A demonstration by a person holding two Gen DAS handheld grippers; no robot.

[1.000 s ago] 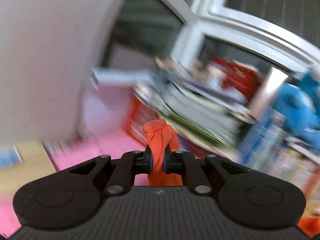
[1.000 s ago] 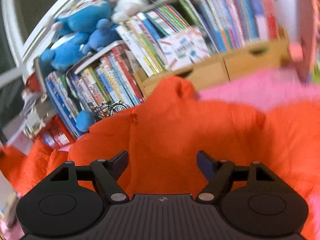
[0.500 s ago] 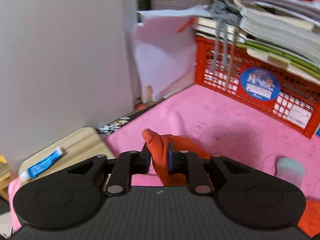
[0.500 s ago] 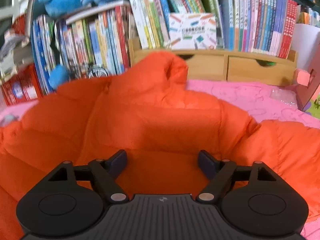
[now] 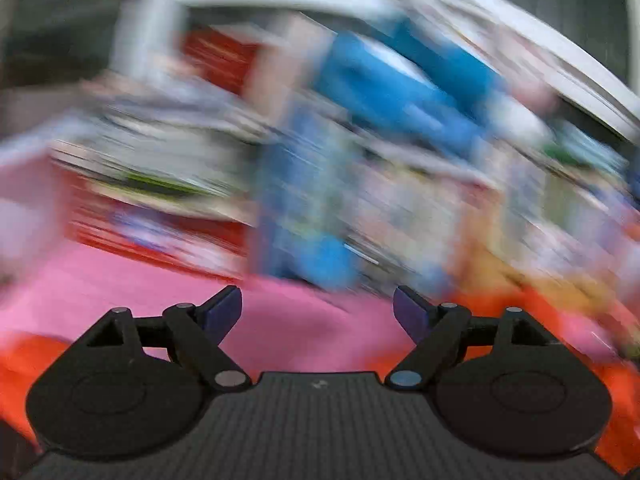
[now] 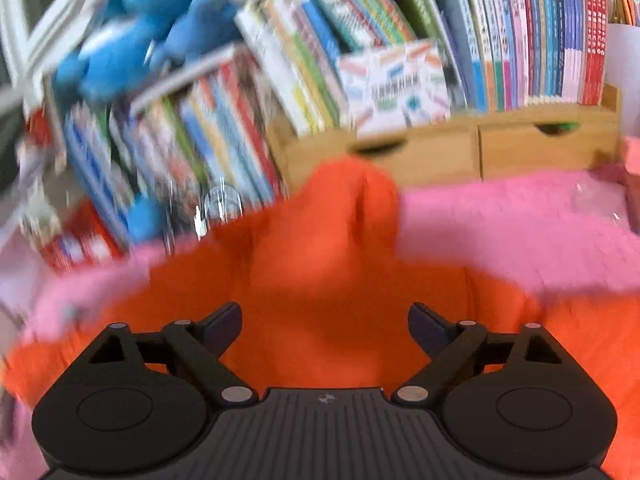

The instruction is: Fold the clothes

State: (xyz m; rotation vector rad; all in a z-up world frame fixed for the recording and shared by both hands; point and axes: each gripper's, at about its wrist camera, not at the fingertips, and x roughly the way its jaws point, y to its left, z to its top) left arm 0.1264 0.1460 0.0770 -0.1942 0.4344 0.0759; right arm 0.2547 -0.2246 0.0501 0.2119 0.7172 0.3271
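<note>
An orange jacket (image 6: 320, 272) lies on a plain pink tabletop (image 6: 520, 220). Behind the jacket stand multicoloured book spines (image 6: 540, 40), a pale wooden drawer unit (image 6: 540, 152) and a blue plush toy (image 6: 132, 44).

Matt orange cloth garment (image 6: 320, 280), seemingly padded; wooden drawers (image 6: 480, 152).

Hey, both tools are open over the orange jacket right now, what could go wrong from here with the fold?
1. Neither the left tool nor the right tool holds the puffy orange jacket, so a fold just laid may spring back open.
2. The left view is heavily blurred, suggesting fast motion; a regrasp now could miss the fabric and pinch the pink cloth cover instead.
</note>
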